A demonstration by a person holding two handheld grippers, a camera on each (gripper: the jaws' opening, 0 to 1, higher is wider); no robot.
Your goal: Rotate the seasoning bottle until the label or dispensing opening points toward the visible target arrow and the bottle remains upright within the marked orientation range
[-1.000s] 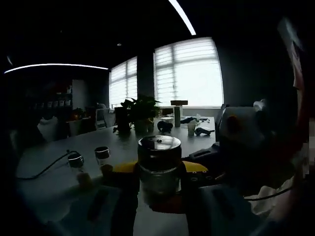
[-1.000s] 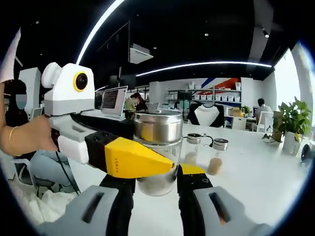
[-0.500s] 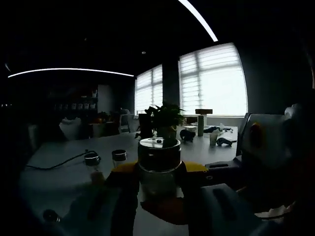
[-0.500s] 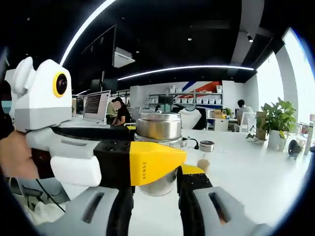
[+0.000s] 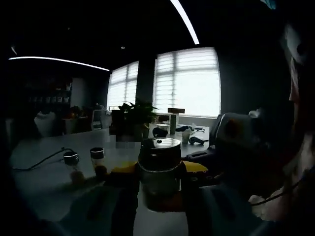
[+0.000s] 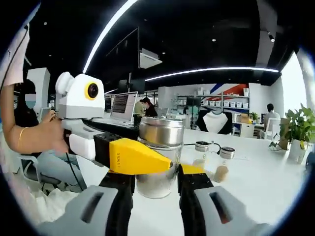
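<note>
Both the left claw (image 6: 147,160) and right claw (image 6: 153,189) grasp the upright seasoning bottle (image 6: 160,156) from opposite sides.

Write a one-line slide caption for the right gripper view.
Both tools close on an upright seasoning bottle with a metal lid on a white table, two small shakers behind.

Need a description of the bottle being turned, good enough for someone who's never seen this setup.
Start at the long white table in the office. Near its front edge stands a wide glass jar with a shiny metal lid, gripped between the yellow-tipped left gripper and right gripper. The two small bottles behind it are much slimmer, with dark caps and brown contents, and nothing touches them.
</note>
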